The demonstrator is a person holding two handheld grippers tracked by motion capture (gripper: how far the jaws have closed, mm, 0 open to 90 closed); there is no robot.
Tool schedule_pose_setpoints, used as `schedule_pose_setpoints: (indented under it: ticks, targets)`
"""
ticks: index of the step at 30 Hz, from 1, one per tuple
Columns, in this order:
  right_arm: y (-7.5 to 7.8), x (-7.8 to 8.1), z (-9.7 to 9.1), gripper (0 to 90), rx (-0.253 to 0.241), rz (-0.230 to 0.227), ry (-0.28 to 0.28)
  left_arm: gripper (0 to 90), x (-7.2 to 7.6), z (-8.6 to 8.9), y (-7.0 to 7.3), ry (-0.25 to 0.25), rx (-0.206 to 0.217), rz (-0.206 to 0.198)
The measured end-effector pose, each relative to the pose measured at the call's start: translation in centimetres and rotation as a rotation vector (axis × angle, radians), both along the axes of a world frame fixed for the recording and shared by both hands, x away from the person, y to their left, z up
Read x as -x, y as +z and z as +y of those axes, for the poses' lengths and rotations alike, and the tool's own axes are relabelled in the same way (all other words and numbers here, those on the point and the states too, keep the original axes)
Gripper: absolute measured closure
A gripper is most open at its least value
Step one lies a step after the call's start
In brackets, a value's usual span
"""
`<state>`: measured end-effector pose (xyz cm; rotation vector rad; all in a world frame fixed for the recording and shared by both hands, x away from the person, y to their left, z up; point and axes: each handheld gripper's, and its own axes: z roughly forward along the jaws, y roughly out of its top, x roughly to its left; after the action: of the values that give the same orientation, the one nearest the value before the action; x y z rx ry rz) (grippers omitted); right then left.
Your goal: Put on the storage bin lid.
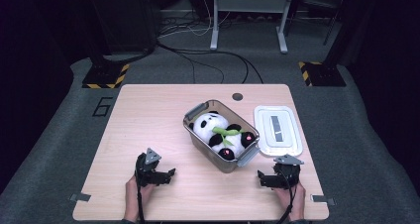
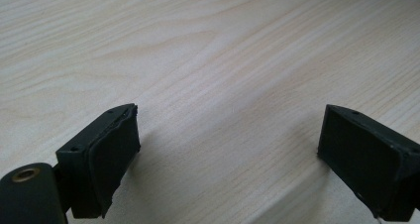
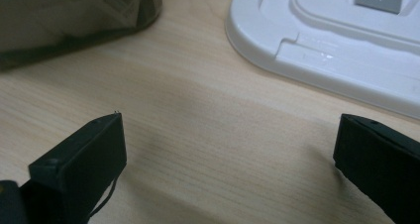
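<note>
Between the two tongs and farther up the table [image 1: 148, 115] sits the bin [image 1: 198, 135], a clear open tub set at a slant. Inside it lies a plush panda [image 1: 210, 125], white head toward the far end, black limbs toward the near end, a green strip across its middle. Bin's near corner is closer to the right tong [image 1: 261, 177] than to the left tong [image 1: 171, 173].

Just right of the bin, flat on the table, lies the white lid [image 1: 277, 131], a grey patch on top. It is ahead of the right tong and a little to its outer side. From the right gripper view the lid [image 3: 341, 40] fills the upper right, the bin's wall [image 3: 74, 16] the upper left, bare wood between them.

Right tong [image 3: 230, 149]: jaws wide apart, nothing between them, low over the wood, short of both bin and lid. A hand [image 1: 292, 199] holds it at the near right edge.

Left tong [image 2: 228, 144]: jaws wide apart too, nothing between them, bare wood ahead. A hand [image 1: 136, 189] holds it near the near left edge, well apart from the bin, jaws pointing toward the table's middle.
</note>
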<state>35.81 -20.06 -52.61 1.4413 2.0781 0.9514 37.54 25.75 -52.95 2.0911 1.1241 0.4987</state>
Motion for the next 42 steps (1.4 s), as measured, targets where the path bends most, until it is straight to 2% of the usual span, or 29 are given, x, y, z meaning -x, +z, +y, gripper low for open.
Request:
schedule_pose_setpoints:
  ticks: [2,5,8,12,15,17,22,25,30,31,32,33,35,36,40,42]
  targets:
    - [0.1,-0.2,-0.4,0.0,-0.012,-0.01,-0.009,8.6,0.0,0.0,0.0,0.0,-0.002,0.002]
    - [0.7,-1.0,-0.8,0.0,0.02,-0.011,-0.015,8.6,0.0,0.0,0.1,-0.003,-0.004,0.006]
    - [1.7,-2.0,-1.3,0.0,0.024,-0.026,-0.028,8.7,0.0,0.0,0.1,-0.002,-0.004,0.005]
    - [3.2,-3.8,-1.9,0.0,0.032,-0.047,-0.041,8.7,0.0,0.0,0.1,-0.005,-0.008,0.007]
    - [4.1,-5.2,-2.2,0.0,0.02,-0.049,-0.048,8.7,0.0,0.0,0.1,-0.005,-0.008,0.007]
    - [4.6,-6.3,-2.3,0.0,0.029,-0.036,-0.041,8.7,0.0,0.0,0.1,-0.005,-0.008,0.007]
    - [5.0,-9.0,-2.5,0.0,0.036,-0.027,-0.048,8.7,0.0,0.0,0.0,-0.002,-0.005,0.0]
    - [5.1,-10.6,-2.5,0.0,0.053,-0.037,-0.062,8.7,0.0,0.0,0.0,-0.002,-0.005,0.0]
    - [4.5,-13.3,-2.5,0.0,0.068,-0.017,-0.105,8.7,0.0,0.0,0.0,-0.002,-0.004,0.003]
    - [4.3,-13.9,-2.6,1.2,0.062,0.006,-0.119,8.7,0.0,0.0,0.0,-0.002,-0.005,0.002]
    - [4.1,-14.4,-2.7,8.0,0.049,0.023,-0.126,8.7,0.0,0.0,0.0,-0.003,-0.005,0.003]
    - [3.9,-14.8,-2.9,16.2,0.045,0.016,-0.139,8.7,0.0,0.0,0.0,-0.003,-0.005,0.002]
    - [3.4,-15.6,-3.3,24.1,0.032,0.042,-0.156,8.7,0.0,0.0,0.0,-0.002,-0.004,0.002]
    - [3.2,-15.9,-3.5,32.0,0.017,0.056,-0.166,8.7,0.0,0.0,0.0,-0.002,-0.004,0.003]
    - [2.5,-16.6,-3.5,40.8,0.026,0.076,-0.176,8.7,0.0,0.0,0.0,-0.001,-0.004,0.003]
    - [2.4,-16.7,-3.4,48.9,0.018,0.073,-0.187,8.7,0.0,0.0,0.0,-0.002,-0.004,0.003]
